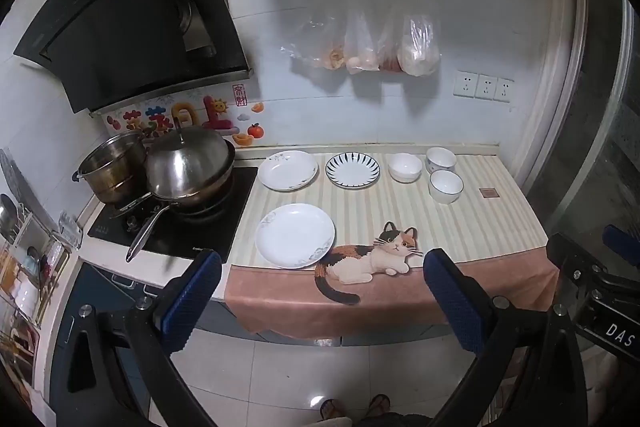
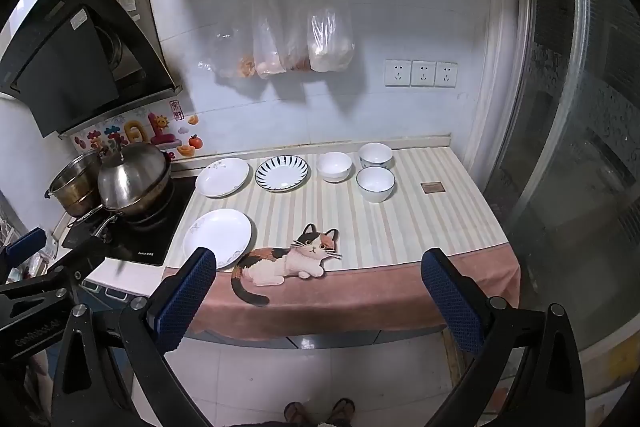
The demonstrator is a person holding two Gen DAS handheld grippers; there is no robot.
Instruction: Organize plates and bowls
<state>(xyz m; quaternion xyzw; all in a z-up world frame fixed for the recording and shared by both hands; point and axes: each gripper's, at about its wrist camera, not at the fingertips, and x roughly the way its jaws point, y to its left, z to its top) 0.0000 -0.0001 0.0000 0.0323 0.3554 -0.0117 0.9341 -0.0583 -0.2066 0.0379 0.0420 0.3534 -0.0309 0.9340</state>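
Observation:
On the striped counter mat (image 1: 472, 227) (image 2: 420, 227) lie three plates: a white plate near the front (image 1: 295, 235) (image 2: 218, 237), a white plate at the back left (image 1: 287, 170) (image 2: 227, 177), and a blue-striped plate (image 1: 352, 170) (image 2: 282, 173). Three white bowls stand to the right: one plain (image 1: 405, 167) (image 2: 334, 166), one at the back (image 1: 441, 159) (image 2: 375, 155), one in front of it (image 1: 446, 186) (image 2: 375, 183). My left gripper (image 1: 322, 291) and right gripper (image 2: 320, 291) are both open and empty, held off the counter's front edge.
A stove (image 1: 176, 223) (image 2: 132, 231) with a lidded wok (image 1: 188, 167) (image 2: 134, 179) and a steel pot (image 1: 112, 165) (image 2: 76, 187) stands left of the mat. Plastic bags (image 1: 384, 47) (image 2: 304, 43) hang on the wall. A glass door (image 2: 568, 147) is at the right.

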